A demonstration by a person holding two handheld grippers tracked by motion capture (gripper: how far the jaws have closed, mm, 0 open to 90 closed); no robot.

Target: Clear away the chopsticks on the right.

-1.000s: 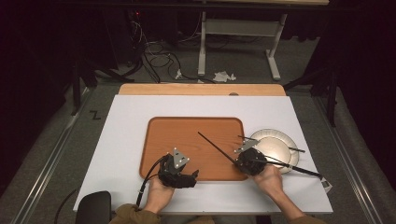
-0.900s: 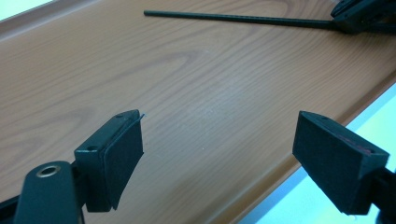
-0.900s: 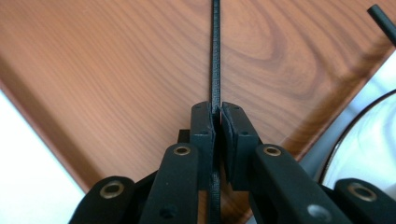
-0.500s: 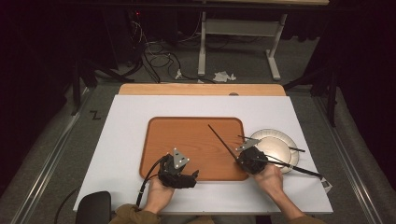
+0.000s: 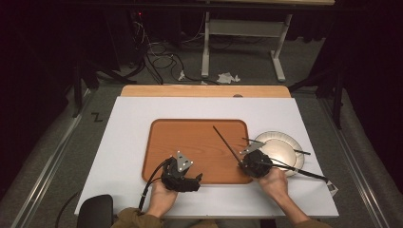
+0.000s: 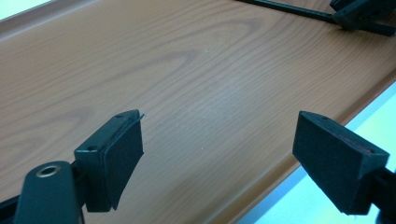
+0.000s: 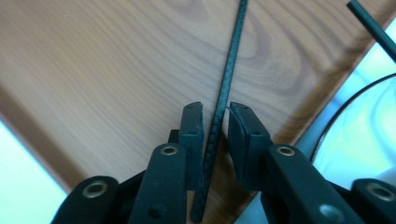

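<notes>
- Chopstick (image 7: pixel 227 74) sits between your right gripper (image 7: pixel 215 122) jaws, pinched, its tip reaching out over the wooden tray (image 5: pixel 190 142).
- Your left gripper (image 6: pixel 219 149) hangs spread wide above the tray's near edge, well apart from the chopstick.

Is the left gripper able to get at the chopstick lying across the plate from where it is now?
Probably not easily: the left gripper sits open over the tray, and the right gripper stands between it and that chopstick on the plate.

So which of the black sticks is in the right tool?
The chopstick slanting over the wooden tray, held by the right tool; the other lies across the plate.
</notes>
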